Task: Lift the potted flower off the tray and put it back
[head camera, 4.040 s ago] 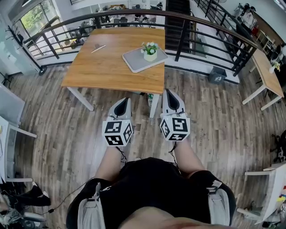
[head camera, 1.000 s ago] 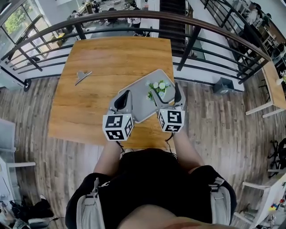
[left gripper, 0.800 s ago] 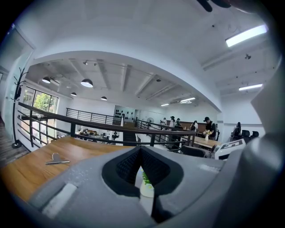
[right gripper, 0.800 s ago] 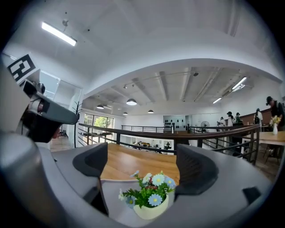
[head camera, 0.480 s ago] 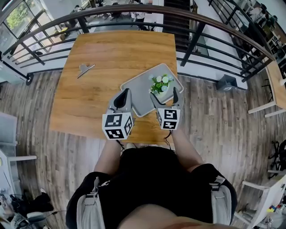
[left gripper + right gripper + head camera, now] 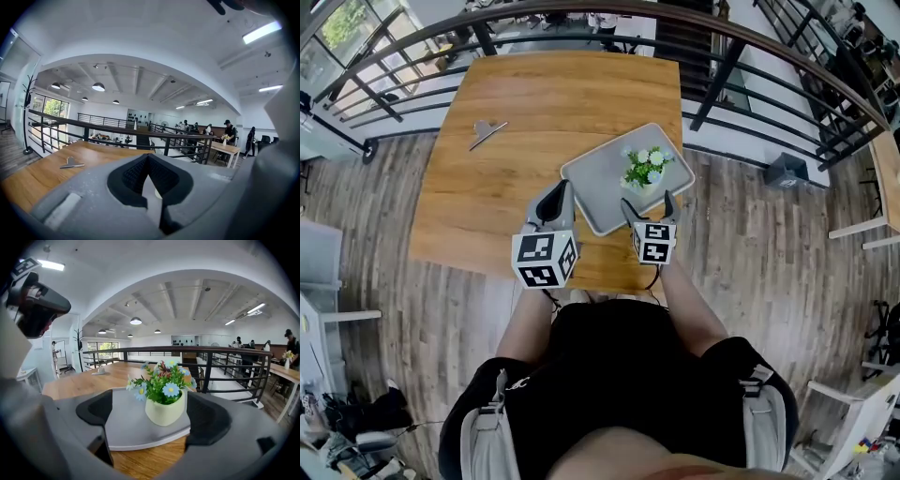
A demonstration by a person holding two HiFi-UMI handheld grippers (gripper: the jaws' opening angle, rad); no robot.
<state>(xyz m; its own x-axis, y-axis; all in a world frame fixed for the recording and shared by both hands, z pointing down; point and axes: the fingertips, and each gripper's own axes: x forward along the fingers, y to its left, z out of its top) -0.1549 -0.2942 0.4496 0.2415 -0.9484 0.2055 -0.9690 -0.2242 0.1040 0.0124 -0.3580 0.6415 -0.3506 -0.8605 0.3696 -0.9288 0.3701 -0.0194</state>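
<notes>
The potted flower (image 6: 645, 171), a cream pot with small blue and white blooms, stands upright on the grey tray (image 6: 600, 178) at the wooden table's near right. My right gripper (image 6: 647, 206) is open just in front of it. In the right gripper view the pot (image 6: 164, 411) shows between the two black pads (image 6: 95, 411), which do not touch it. The jaws of the right gripper (image 6: 150, 418) have just been opening, with nothing gripped. My left gripper (image 6: 553, 202) hovers by the tray's near left corner. Its jaws meet at the tips (image 6: 148, 158) and hold nothing.
A small metal clip (image 6: 488, 131) lies on the wooden table (image 6: 534, 94) at the far left. A dark curved railing (image 6: 581, 11) runs behind and to the right of the table. The table's near edge (image 6: 581, 281) is just below the grippers.
The table has come closer: four seconds ago both grippers hung over the floor short of it. Within the last second the right gripper sank towards the tray in front of the pot.
</notes>
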